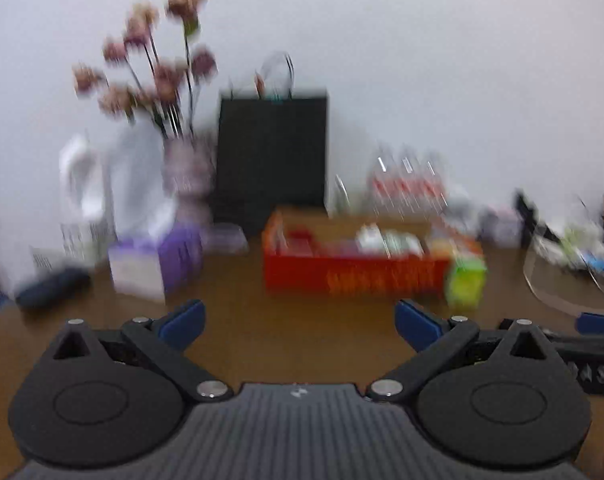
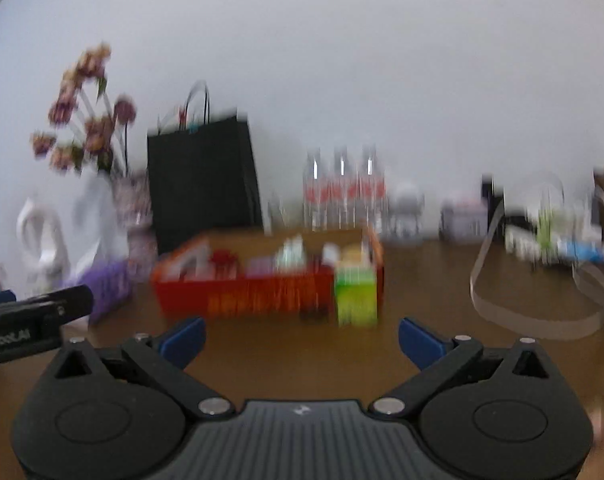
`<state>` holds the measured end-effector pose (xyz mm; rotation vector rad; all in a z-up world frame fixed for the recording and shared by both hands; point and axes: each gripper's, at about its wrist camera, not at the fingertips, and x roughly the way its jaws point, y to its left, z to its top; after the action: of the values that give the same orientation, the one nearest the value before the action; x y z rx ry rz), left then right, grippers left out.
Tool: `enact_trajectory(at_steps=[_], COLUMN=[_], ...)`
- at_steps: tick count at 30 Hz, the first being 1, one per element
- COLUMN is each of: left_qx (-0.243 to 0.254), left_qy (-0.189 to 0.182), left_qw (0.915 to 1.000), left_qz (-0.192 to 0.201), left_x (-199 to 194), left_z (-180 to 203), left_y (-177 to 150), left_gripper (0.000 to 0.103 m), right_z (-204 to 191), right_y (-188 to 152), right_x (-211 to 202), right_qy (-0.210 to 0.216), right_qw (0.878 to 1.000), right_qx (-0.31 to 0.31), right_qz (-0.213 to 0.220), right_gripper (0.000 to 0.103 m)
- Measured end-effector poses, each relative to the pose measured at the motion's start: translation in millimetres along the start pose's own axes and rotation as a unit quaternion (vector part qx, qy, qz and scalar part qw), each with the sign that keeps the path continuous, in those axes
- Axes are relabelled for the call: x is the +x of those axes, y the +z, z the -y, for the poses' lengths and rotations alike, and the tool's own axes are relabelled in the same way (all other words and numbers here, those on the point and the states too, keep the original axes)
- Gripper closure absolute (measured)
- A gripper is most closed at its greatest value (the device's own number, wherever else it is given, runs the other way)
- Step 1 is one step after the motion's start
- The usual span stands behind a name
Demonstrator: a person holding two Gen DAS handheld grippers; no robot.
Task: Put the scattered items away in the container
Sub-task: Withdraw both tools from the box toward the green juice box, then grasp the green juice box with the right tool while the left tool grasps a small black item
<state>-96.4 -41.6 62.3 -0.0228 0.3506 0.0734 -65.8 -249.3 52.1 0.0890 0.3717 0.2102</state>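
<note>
Brown wooden surface (image 1: 302, 332) under a plain white wall, all smeared with blur. Red container (image 1: 354, 276) far ahead in the middle, a low open box with straight sides, already part full of small packets too blurry to name. Green carton (image 1: 466, 282) standing at the container's near right corner, outside it, touching or just beside; cannot tell which. Looks like stiff card, boxy, easy to pinch on flat sides. Purple box (image 1: 158, 264) to the left, well apart from the container, also outside. Dark flat thing (image 1: 54, 286) farther left, soft-looking, shape unclear. Black paper bag (image 1: 272, 152) upright at the far wall, dried pink flowers (image 1: 150, 60) beside it, clear bottles (image 2: 342, 188) with red labels far behind.

Left hand-held gripper (image 1: 300, 322) spread wide, nothing between the blue pads. Right hand-held gripper (image 2: 302, 338) spread wide too, and empty.

Probably the reaching step, nothing picked yet. Next: choose one loose thing, likely the green carton for the right side, line the pads up on two flat faces, close gently, lift, drop into the red container.
</note>
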Motion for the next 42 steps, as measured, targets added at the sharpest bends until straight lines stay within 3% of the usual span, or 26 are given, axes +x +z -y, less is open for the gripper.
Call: enact_trajectory(at_steps=[6, 12, 17, 19, 20, 24, 28, 34, 38, 41, 42], left_qx=[0.005, 0.028, 0.045, 0.043, 0.037, 0.002, 0.0, 0.036, 0.035, 0.043, 0.046], left_qy=[0.002, -0.032, -0.061, -0.079, -0.086, -0.108, -0.12, -0.115, -0.082, -0.064, -0.063], left_qw=[0.9989, 0.9983, 0.9958, 0.9939, 0.993, 0.9882, 0.9853, 0.9861, 0.9852, 0.986, 0.986], left_qz=[-0.046, -0.04, -0.052, -0.065, -0.072, -0.108, -0.122, -0.115, -0.146, -0.148, -0.147], left_x=[19, 61, 109, 130, 140, 185, 218, 245, 259, 261, 261], left_z=[-4, 8, 33, 44, 49, 74, 105, 142, 157, 167, 170], left_y=[-12, 5, 25, 31, 33, 39, 40, 41, 39, 36, 36], left_gripper=[0.0, 0.0, 0.002, 0.005, 0.007, 0.036, 0.053, 0.047, 0.049, 0.063, 0.077], right_z=[-5, 25, 45, 48, 51, 64, 82, 101, 99, 96, 96], right_y=[-33, 16, 41, 41, 41, 37, 35, 22, 23, 22, 21], right_x=[0, 83, 179, 198, 204, 192, 153, 125, 124, 122, 124], right_qy=[0.009, -0.037, -0.051, -0.052, -0.049, -0.034, -0.033, -0.028, -0.02, -0.014, -0.015], right_qw=[0.999, 0.998, 0.992, 0.992, 0.992, 0.991, 0.989, 0.986, 0.987, 0.987, 0.988], right_qx=[0.001, 0.021, 0.079, 0.081, 0.083, 0.111, 0.143, 0.163, 0.159, 0.156, 0.156], right_qz=[-0.053, -0.041, -0.079, -0.082, -0.082, -0.068, -0.026, 0.006, 0.014, 0.016, 0.013], right_gripper=[0.001, 0.003, 0.028, 0.056, 0.057, 0.058, 0.058, 0.058, 0.058, 0.057, 0.057])
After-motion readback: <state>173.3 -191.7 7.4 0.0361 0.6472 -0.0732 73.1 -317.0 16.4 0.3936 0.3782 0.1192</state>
